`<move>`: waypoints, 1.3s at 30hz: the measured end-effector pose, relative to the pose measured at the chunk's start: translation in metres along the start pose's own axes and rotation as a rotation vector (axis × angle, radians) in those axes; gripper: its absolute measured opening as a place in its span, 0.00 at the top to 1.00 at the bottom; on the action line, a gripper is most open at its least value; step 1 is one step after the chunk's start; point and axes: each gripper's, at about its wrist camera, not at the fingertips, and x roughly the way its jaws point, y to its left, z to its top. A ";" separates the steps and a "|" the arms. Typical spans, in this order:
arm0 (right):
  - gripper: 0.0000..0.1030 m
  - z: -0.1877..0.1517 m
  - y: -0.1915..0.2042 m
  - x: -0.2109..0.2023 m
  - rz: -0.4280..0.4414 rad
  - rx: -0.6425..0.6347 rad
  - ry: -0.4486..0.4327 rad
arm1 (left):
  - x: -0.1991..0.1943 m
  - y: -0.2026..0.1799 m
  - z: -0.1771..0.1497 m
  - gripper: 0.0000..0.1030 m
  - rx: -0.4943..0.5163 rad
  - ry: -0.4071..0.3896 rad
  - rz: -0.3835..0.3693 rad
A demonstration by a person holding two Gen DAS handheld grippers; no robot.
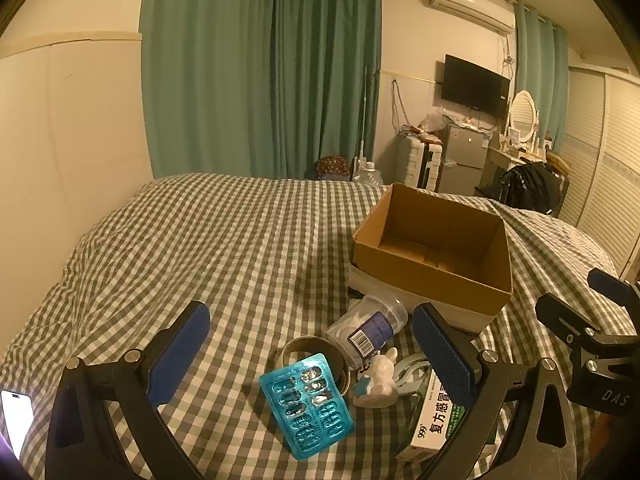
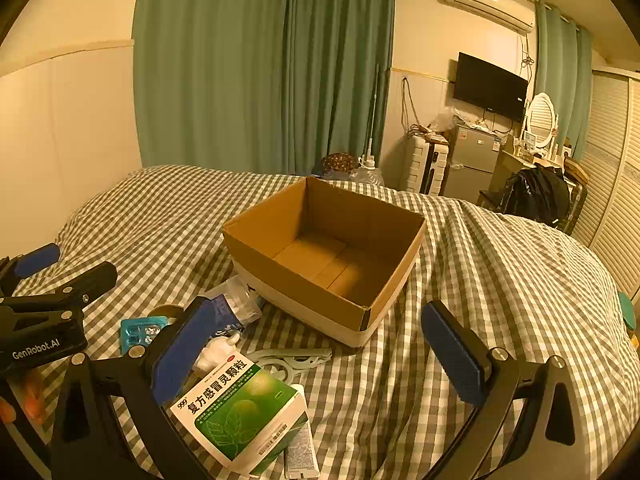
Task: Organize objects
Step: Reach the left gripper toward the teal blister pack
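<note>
Left tool (image 1: 312, 354): jaws wide apart, empty, above blister pack (image 1: 306, 404) on bed (image 1: 200, 240) (cardboard box (image 1: 434, 248) beyond). Right tool (image 2: 320, 352): jaws wide apart, empty; medicine box (image 2: 240, 408) on bed just beside left finger.

"999 复方感冒灵颗粒" on medicine box (image 2: 240, 408); "GenRobot.AI" on left gripper (image 2: 44, 280)

Home bedroom, checked bed (image 1: 200, 240), green curtains (image 1: 260, 68), wall television (image 1: 474, 84)
</note>
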 end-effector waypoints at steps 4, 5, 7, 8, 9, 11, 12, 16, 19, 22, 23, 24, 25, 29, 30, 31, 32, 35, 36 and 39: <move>0.00 -0.001 0.001 0.001 0.001 -0.005 0.003 | -0.001 0.001 -0.001 0.00 -0.001 0.000 0.004; 0.00 -0.001 0.001 0.001 0.001 -0.006 0.003 | -0.001 0.001 -0.001 0.00 0.001 0.000 0.004; 0.00 -0.001 0.001 0.002 0.001 -0.005 0.003 | -0.001 0.000 -0.002 0.00 0.004 0.000 0.005; 0.00 -0.001 0.002 0.002 0.001 -0.006 0.004 | -0.001 -0.001 -0.001 0.00 0.006 0.000 0.005; 0.00 -0.001 0.002 0.002 0.001 -0.006 0.003 | -0.001 -0.001 -0.001 0.00 0.007 0.000 0.006; 0.00 -0.001 0.001 0.002 0.002 -0.007 0.004 | -0.001 -0.001 -0.001 0.00 0.007 0.000 0.007; 0.00 -0.001 0.002 0.002 0.002 -0.008 0.004 | -0.001 -0.001 -0.001 0.00 0.007 0.001 0.006; 0.00 -0.002 0.005 0.003 0.006 -0.015 0.007 | 0.000 -0.002 -0.001 0.00 0.007 0.000 0.006; 0.00 -0.003 0.006 0.004 0.006 -0.016 0.009 | 0.000 -0.001 -0.001 0.00 0.007 0.001 0.008; 0.00 -0.003 0.007 0.004 0.008 -0.015 0.008 | 0.000 -0.001 0.000 0.00 0.008 0.001 0.009; 0.00 -0.003 0.007 0.004 0.010 -0.015 0.008 | 0.000 0.000 -0.001 0.00 0.009 0.002 0.011; 0.00 -0.003 0.008 0.005 0.012 -0.018 0.009 | 0.001 0.001 -0.001 0.00 0.009 0.003 0.012; 0.00 -0.004 0.009 0.005 0.012 -0.019 0.008 | 0.002 0.001 -0.002 0.00 0.007 0.004 0.014; 0.00 -0.005 0.010 0.006 0.010 -0.015 0.008 | 0.005 0.004 -0.004 0.00 0.002 0.014 0.016; 0.00 -0.005 0.010 0.007 0.009 -0.017 0.008 | 0.006 0.005 -0.005 0.00 0.004 0.014 0.016; 0.00 -0.005 0.009 0.006 0.010 -0.018 0.009 | 0.005 0.004 -0.007 0.00 0.006 0.014 0.017; 0.00 -0.006 0.010 0.007 0.016 -0.022 0.009 | 0.006 0.005 -0.007 0.00 0.006 0.014 0.018; 0.00 -0.007 0.011 0.009 0.017 -0.027 0.017 | 0.008 0.006 -0.009 0.00 0.002 0.019 0.021; 0.00 -0.007 0.011 0.009 0.017 -0.027 0.018 | 0.008 0.006 -0.010 0.00 0.002 0.019 0.021; 0.00 -0.007 0.010 0.008 0.015 -0.024 0.017 | 0.008 0.005 -0.011 0.00 0.009 0.018 0.020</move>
